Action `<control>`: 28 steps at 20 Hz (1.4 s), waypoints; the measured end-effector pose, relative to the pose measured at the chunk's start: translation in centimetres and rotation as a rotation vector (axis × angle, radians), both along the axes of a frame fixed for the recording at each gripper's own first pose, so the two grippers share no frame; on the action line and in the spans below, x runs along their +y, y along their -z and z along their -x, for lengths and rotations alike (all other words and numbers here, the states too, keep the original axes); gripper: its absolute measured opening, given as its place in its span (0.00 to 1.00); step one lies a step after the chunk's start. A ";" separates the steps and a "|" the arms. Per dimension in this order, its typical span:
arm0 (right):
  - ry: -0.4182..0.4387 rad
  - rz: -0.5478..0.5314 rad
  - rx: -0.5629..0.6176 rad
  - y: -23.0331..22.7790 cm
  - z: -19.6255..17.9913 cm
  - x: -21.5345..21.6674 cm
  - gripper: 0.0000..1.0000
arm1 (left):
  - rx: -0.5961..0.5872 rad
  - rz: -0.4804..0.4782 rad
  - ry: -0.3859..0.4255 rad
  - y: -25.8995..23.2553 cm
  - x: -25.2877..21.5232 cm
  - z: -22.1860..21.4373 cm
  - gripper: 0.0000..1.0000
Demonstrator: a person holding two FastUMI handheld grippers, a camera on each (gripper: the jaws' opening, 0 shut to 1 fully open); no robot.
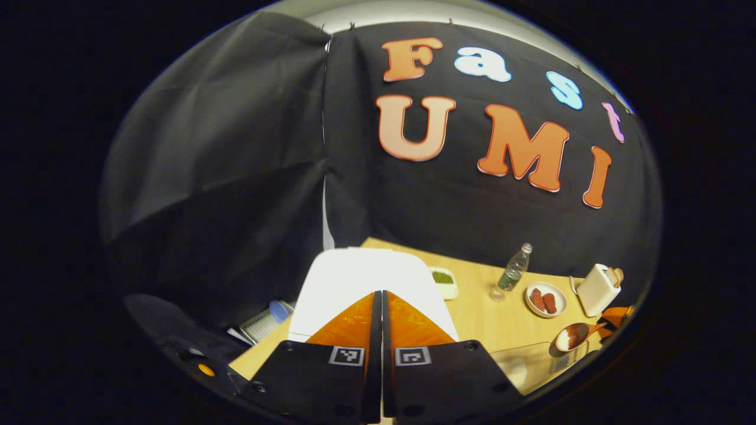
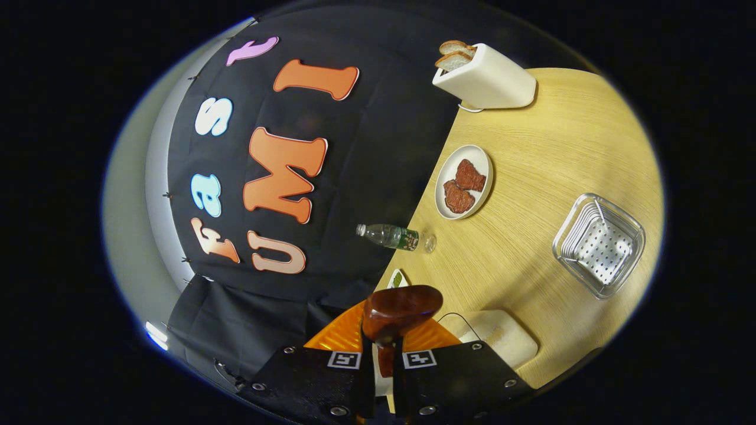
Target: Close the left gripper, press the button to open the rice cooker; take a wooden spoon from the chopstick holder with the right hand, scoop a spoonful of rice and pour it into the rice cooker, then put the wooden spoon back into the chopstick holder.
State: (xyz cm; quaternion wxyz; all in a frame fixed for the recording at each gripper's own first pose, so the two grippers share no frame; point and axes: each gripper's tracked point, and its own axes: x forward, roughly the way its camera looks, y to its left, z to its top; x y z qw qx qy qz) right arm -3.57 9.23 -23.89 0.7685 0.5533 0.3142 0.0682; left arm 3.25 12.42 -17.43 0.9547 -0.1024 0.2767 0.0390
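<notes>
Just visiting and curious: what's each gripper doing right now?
Left gripper: closed, holding nothing, over the rice cooker.
Right gripper: closed on the wooden spoon.

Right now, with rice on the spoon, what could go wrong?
1. The wooden spoon carries rice and seems some way to the side of the white rice cooker, so grains may spill onto the table on the way.
2. The right gripper pinches only the thin handle; the spoon might twist and tip.
3. The left gripper hovers shut above the cooker and could block the pour.
</notes>
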 end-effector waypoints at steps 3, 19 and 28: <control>0.025 0.017 0.007 0.4 0.3 -0.6 0.11 | 0.142 0.054 0.058 3.9 -0.9 -1.2 0.06; 0.054 0.048 0.043 1.8 0.4 -0.7 0.07 | -0.246 -0.141 0.024 -5.9 2.4 -5.7 0.04; 0.033 0.057 0.032 1.4 -0.3 1.0 0.11 | -0.362 -0.179 -0.027 -10.1 5.1 -3.7 0.06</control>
